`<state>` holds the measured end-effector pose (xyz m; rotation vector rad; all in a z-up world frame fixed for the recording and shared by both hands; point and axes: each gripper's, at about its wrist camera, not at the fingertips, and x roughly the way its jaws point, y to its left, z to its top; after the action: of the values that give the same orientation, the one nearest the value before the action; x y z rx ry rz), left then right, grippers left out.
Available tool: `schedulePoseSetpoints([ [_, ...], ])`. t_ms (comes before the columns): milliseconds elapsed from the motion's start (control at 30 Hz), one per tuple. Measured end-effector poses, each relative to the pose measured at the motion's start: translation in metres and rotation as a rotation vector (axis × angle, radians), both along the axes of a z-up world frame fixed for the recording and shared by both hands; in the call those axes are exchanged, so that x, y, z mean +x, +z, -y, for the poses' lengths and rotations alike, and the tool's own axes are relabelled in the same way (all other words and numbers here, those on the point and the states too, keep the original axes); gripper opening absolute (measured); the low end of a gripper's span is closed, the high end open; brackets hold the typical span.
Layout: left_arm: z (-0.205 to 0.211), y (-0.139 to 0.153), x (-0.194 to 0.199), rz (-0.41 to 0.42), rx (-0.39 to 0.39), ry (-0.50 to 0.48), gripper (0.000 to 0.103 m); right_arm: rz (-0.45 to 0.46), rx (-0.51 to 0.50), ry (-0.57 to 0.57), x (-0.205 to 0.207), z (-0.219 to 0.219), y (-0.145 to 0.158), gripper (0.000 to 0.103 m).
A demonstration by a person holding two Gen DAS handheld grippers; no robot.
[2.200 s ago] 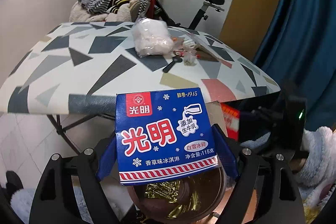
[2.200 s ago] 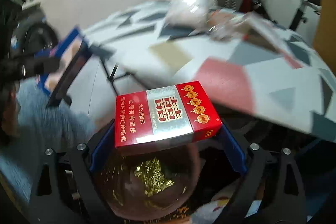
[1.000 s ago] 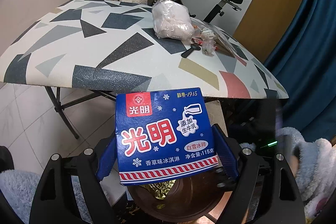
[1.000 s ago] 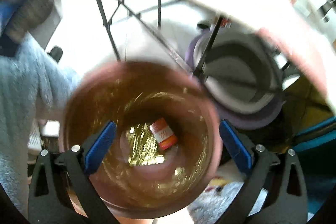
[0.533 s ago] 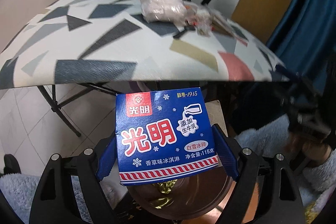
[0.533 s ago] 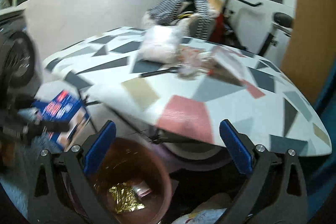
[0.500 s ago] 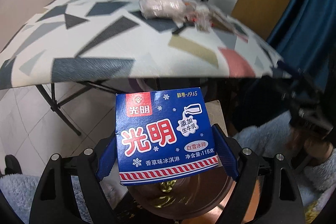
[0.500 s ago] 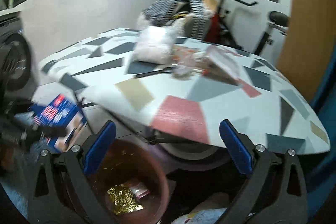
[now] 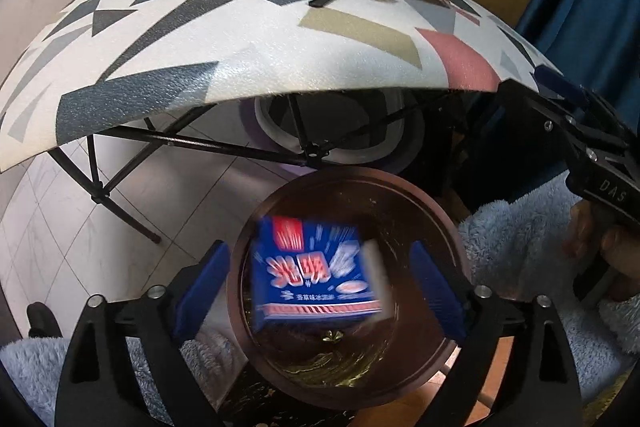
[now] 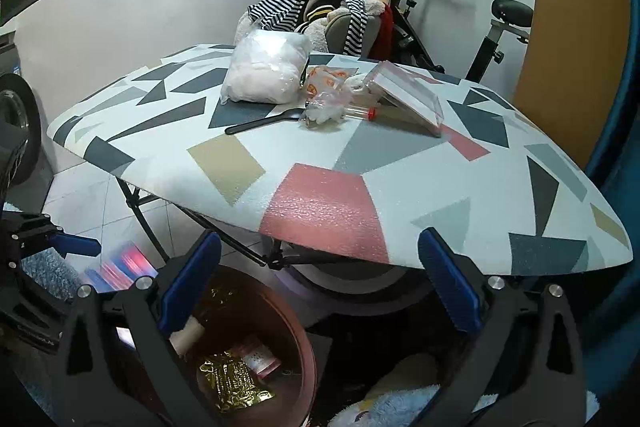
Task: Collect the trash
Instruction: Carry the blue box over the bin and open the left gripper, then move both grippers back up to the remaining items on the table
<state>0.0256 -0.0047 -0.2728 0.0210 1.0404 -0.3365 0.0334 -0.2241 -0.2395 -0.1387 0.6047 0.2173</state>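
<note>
Left wrist view: left gripper (image 9: 320,287) fingers (image 9: 202,277) spread wide, just been opening, nothing pressed by the pads. Blue carton (image 9: 316,277) blurred between the fingers, clear of both, over the mouth of the brown bin (image 9: 432,215). Right wrist view: right gripper (image 10: 318,279) fingers (image 10: 448,285) wide apart, empty. Bin below the left finger, gold wrapper (image 10: 234,383) inside. Patterned worktop (image 10: 320,203) beyond the fingertips, white bag (image 10: 266,73) further back.

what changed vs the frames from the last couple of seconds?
Left gripper jaws have just been opening: the blue carton, clamped before, is free and blurred, dropping into the brown bin. Right gripper let its red pack go earlier and rose, empty. Table clutter unchanged.
</note>
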Motion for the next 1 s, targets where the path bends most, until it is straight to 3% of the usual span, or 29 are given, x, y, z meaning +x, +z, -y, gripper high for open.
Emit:
schedulePoseSetpoints([
  [567,-0.040,0.050,-0.015,0.238,-0.118,0.203,0.096,-0.008,-0.004,-0.004,0.000,-0.001,-0.002,0.097],
  [1000,-0.056,0.061,-0.020,0.299,-0.205,0.262,0.096,0.023,-0.007,0.044,-0.001,-0.008,-0.001,0.097],
])
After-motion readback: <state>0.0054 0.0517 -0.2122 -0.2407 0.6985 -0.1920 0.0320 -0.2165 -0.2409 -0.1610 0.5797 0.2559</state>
